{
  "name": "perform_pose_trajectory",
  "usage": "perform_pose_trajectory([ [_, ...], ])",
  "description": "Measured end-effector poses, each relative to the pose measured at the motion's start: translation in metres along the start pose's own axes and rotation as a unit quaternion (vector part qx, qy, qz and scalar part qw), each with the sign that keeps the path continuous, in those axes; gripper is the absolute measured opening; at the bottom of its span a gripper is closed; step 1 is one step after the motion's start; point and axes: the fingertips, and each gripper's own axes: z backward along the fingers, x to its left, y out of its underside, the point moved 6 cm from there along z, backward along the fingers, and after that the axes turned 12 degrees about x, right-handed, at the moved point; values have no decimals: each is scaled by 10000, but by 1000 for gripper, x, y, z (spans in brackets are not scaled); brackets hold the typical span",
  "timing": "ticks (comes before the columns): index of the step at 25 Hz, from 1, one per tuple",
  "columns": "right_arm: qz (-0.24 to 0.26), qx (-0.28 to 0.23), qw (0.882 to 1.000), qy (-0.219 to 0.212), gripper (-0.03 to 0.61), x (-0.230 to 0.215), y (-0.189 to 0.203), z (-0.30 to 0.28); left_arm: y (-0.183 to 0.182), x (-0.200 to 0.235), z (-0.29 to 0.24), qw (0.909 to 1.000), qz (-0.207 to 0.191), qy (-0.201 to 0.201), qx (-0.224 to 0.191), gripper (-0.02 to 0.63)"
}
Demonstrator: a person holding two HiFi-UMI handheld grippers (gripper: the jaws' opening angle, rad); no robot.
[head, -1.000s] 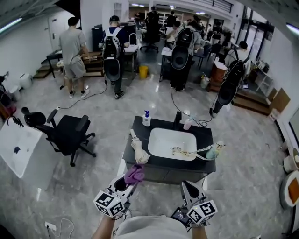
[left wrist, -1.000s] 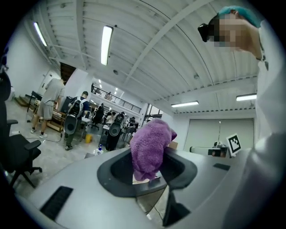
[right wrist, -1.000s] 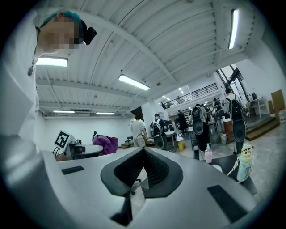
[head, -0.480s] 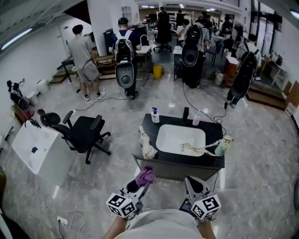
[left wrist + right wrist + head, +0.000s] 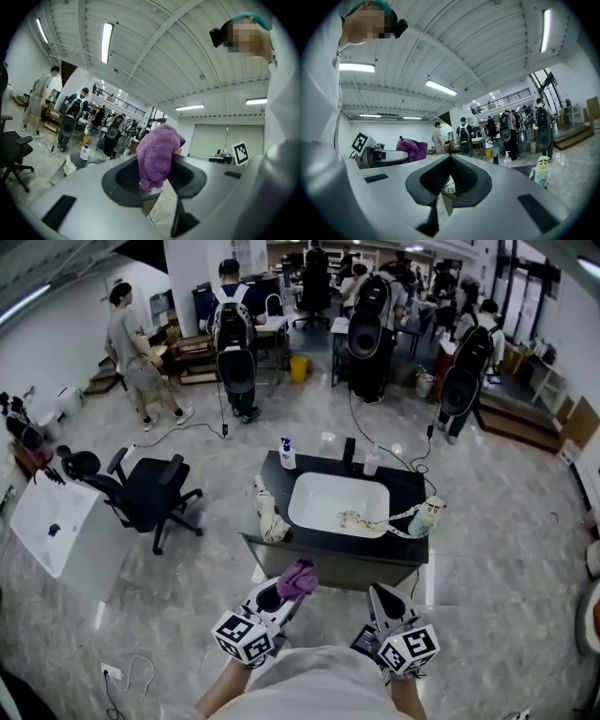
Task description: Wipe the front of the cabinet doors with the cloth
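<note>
Cloth (image 5: 157,154), fuzzy purple, bunched, clamped in left gripper (image 5: 289,592) fingers; right gripper (image 5: 450,159) fingers closed.

Black cabinet top (image 5: 319,465) (white sink (image 5: 323,498)), bottle (image 5: 287,454), rag (image 5: 269,521)

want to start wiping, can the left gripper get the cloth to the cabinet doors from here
Probably yes: the left gripper, shut on the purple cloth, points at the cabinet doors, with nothing visible between them.
</note>
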Motion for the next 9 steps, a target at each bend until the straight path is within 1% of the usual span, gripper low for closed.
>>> perform_pose_trajectory([
  [3,-97,14,9998,147,26,-6,3,6,-4,-3,-2,10000,-13,29,-67,141],
  [6,-98,-84,9998,136,26,-2,4,2,-5,6,6,9998,-140,-100,-66,142],
  [9,-83,-210,9997,135,26,4,4,-4,-2,20,11,9997,-127,-223,20,143],
])
